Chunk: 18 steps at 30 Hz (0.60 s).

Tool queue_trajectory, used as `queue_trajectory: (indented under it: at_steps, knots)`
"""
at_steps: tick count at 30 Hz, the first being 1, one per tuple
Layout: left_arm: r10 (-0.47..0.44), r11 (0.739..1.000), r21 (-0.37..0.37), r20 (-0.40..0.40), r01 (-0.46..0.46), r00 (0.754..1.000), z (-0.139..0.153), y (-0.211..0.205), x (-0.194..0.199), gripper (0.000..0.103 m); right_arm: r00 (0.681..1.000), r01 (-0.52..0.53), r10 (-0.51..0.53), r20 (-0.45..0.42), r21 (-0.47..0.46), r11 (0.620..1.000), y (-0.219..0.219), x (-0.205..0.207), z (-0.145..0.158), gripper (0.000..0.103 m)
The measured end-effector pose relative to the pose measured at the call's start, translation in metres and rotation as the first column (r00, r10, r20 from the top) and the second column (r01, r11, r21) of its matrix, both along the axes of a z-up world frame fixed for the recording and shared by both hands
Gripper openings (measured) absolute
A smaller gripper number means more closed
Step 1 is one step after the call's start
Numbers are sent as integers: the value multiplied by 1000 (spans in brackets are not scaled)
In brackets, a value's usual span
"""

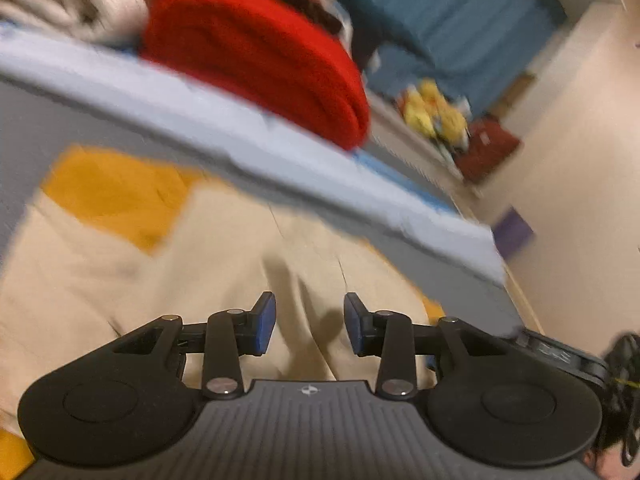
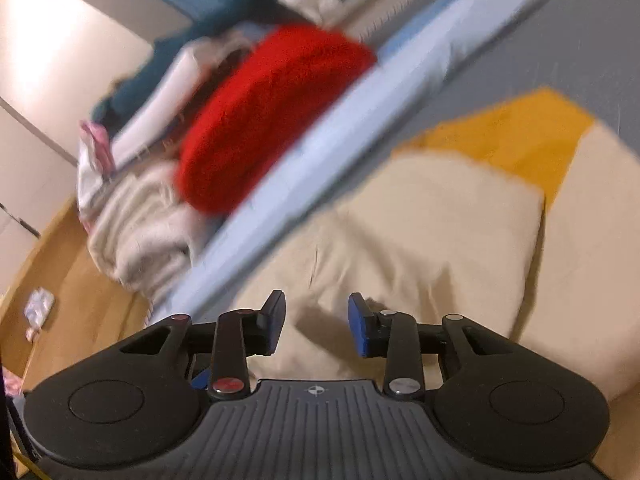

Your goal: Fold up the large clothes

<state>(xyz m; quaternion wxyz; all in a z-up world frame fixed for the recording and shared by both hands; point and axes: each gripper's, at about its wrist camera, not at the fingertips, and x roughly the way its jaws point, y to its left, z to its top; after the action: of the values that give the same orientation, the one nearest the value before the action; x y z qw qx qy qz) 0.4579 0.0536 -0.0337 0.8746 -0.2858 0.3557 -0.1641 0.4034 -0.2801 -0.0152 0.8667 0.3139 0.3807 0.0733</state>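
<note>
With both claws released — left gripper [image 1: 309, 322], right gripper [image 2: 317, 323] — over the beige garment [image 1: 224, 248] at lower centre, one fold looks finished; next needs a fresh edge grasp.

No words or numbers can be read in either view. The only sign is a small round mark with a cross in it, on the ribbed grey plate [image 1: 312, 420] at the bottom middle of each picture.
</note>
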Motion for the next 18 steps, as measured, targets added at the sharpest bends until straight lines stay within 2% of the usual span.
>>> queue_trajectory:
  at_steps: [2, 4, 5, 6, 7, 10, 15, 18]
  knots:
    - [-39, 997, 66, -123, 48, 992, -21, -16, 5, 9, 996, 20, -22, -88, -23, 1000, -1, 2, -15, 36]
    - [-44, 983, 159, -273, 90, 961, -44, -22, 11, 7, 964, 30, -58, -259, -111, 993, -4, 10, -40, 35]
    - [-48, 983, 155, -316, 102, 947, -55, -22, 11, 7, 947, 37, -74, -314, -123, 992, -6, 10, -51, 29]
    - [-45, 987, 132, -336, 94, 941, -61, -21, 11, 7, 942, 58, -88, -324, -102, 993, -10, 8, -57, 24]
    - [-41, 989, 122, -340, 88, 940, -62, -20, 11, 8, 940, 77, -102, -326, -90, 993, -12, 7, -57, 24]
    - [-63, 981, 151, -345, 122, 936, -53, -24, 17, 10, 939, 59, -90, -333, -100, 993, -9, 11, -53, 24]
    - [-82, 980, 143, -362, 142, 928, -57, -18, 23, 11, 935, 58, -90, -344, -101, 993, -10, 5, -54, 24]
    - [-88, 980, 135, -366, 147, 926, -58, -9, 21, 14, 933, 45, -85, -349, -120, 992, -12, 17, -54, 24]
